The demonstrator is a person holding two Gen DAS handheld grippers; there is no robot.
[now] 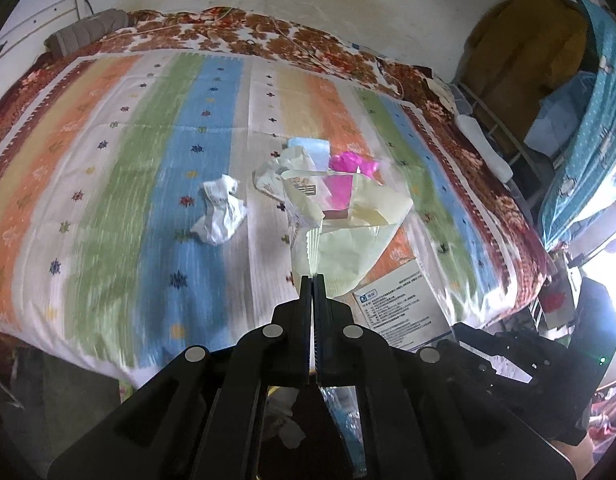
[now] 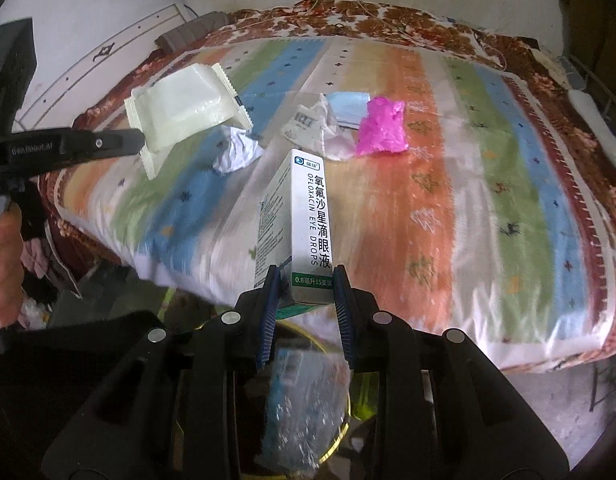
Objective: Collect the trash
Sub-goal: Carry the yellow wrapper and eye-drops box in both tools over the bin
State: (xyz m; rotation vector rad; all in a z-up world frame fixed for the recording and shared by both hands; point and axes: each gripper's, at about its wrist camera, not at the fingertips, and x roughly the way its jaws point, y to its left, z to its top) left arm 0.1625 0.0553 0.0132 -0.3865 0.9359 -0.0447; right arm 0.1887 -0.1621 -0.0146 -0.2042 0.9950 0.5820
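right wrist view: right gripper (image 2: 303, 280) clamped on eye-drop box (image 2: 303, 216), raised off striped bedspread (image 2: 488, 200), likely for binning. left gripper (image 1: 312, 280) pinches cream wrapper (image 1: 340, 232) by its edge. pink scrap (image 2: 382, 126), tissue (image 2: 237, 148) lie at 12 o'clock.

My left black plastic tool (image 1: 312, 280) has its two jaws pressed tight together on a thin pale yellow plastic wrapper (image 1: 340, 240) and holds it up. My right black tool with blue ridged pads (image 2: 303, 280) pinches the bottom end of a white and green eye drops box (image 2: 303, 220), which stands up between its jaws. My bare hand (image 2: 3, 272) grips the left tool's handle.
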